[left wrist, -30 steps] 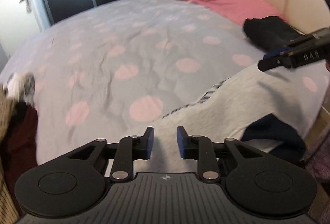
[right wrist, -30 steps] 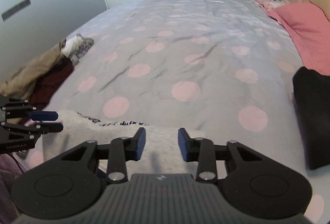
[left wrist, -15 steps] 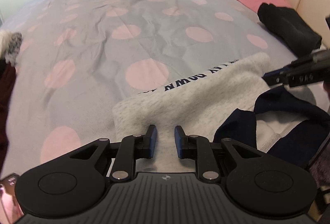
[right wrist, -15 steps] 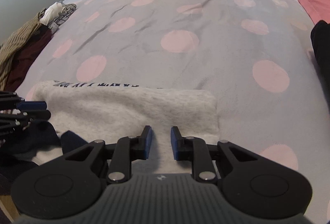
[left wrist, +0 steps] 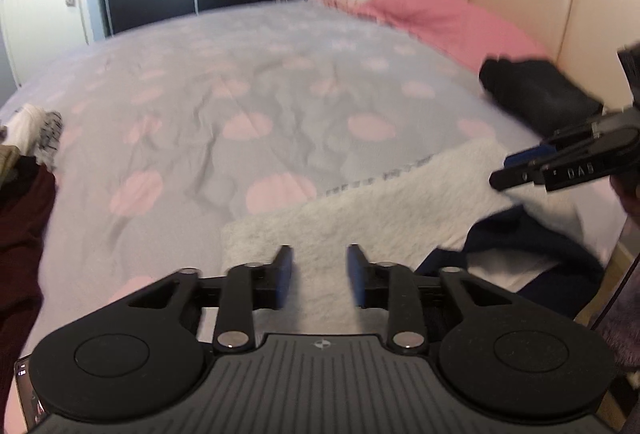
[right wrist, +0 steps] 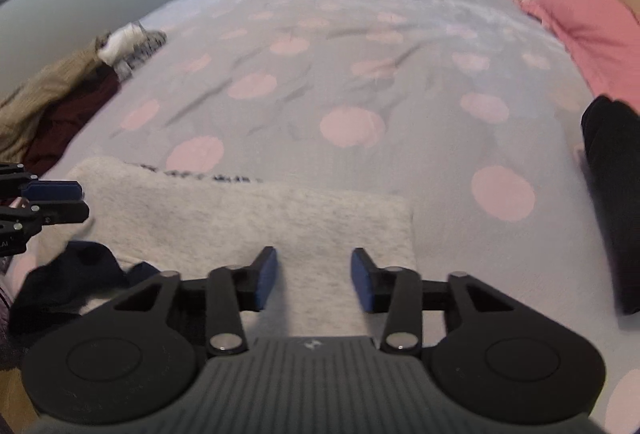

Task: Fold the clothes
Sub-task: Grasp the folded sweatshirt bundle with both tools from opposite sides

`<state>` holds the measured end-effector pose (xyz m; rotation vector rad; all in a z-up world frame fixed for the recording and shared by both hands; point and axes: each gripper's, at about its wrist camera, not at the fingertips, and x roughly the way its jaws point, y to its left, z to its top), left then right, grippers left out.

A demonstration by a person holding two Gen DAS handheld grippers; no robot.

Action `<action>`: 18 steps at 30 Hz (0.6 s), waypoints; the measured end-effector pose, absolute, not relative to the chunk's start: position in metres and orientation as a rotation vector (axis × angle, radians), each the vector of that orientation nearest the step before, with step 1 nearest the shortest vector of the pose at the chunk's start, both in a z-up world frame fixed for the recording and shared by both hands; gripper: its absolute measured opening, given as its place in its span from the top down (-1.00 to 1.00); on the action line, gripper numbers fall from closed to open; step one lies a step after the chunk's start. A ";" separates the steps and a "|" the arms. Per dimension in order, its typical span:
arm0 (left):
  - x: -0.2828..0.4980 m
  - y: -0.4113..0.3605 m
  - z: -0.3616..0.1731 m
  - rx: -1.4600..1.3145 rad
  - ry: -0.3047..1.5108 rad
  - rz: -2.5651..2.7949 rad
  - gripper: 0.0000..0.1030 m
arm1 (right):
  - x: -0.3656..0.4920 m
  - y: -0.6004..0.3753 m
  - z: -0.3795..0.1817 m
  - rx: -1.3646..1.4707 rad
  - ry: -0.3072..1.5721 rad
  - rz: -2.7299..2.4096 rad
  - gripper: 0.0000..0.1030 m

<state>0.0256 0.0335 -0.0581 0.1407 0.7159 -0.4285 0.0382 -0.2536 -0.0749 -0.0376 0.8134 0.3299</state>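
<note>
Your left gripper (left wrist: 319,276) is opening, and its blue pads press on nothing. Your right gripper (right wrist: 313,280) is opening too, with nothing pinched. Both hang just over the fluffy grey sweatshirt (right wrist: 248,222), which lies folded at the near edge of the bed (right wrist: 360,74). Its dark blue lining (left wrist: 532,238) shows at the near side. A folded black garment (left wrist: 536,94) lies by the pink pillow (left wrist: 436,18). A pile of clothes (right wrist: 52,102) sits at the bed's left edge.
</note>
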 end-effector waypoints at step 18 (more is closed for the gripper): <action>0.025 0.101 -0.105 -0.515 1.026 -0.224 -0.33 | 0.015 -0.334 -0.115 0.504 1.092 0.203 -0.45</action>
